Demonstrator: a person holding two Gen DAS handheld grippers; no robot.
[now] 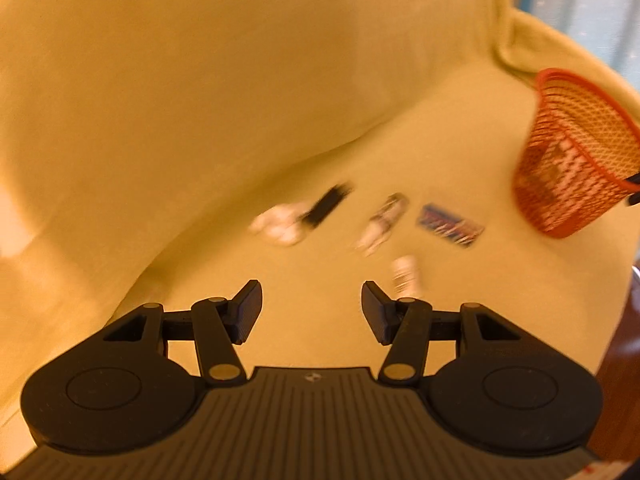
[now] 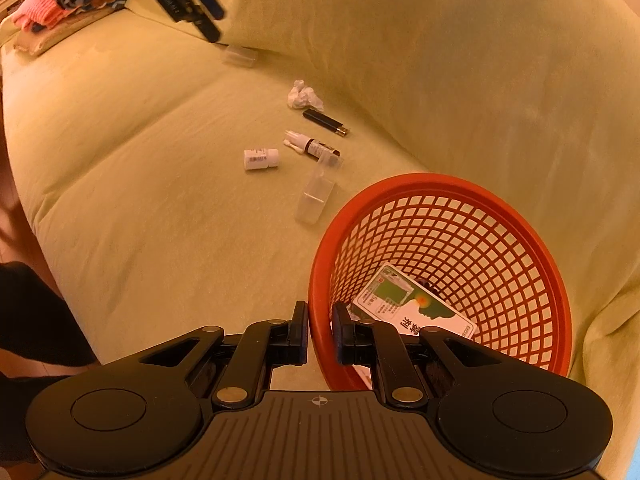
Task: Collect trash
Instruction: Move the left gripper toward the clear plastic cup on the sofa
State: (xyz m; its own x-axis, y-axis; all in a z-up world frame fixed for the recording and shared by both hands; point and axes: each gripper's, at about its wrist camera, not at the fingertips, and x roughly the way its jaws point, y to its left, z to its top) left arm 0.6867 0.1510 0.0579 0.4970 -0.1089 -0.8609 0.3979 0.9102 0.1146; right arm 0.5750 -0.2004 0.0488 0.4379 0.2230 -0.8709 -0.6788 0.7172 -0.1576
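Note:
Trash lies scattered on a yellow sofa seat (image 2: pixel 132 152): a crumpled tissue (image 2: pixel 304 96), a black lighter (image 2: pixel 326 122), a small dropper bottle (image 2: pixel 314 146), a white pill bottle (image 2: pixel 261 159) and a clear plastic case (image 2: pixel 318 188). My right gripper (image 2: pixel 320 330) is shut on the near rim of the red mesh basket (image 2: pixel 480 200), which holds a printed box (image 2: pixel 412 312). My left gripper (image 1: pixel 312 308) hangs open and empty above the seat, short of the blurred white bottle (image 1: pixel 406 276), tissue (image 1: pixel 278 222) and lighter (image 1: pixel 328 204). The basket (image 1: pixel 576 160) is at its right.
The sofa backrest (image 2: pixel 440 40) rises right behind the trash. Another clear plastic piece (image 2: pixel 239 56) lies at the seat's back seam. A pink-gloved hand (image 2: pixel 38 10) holds the left gripper (image 2: pixel 214 26) far left. A flat blue-and-red piece (image 1: pixel 450 226) lies near the basket.

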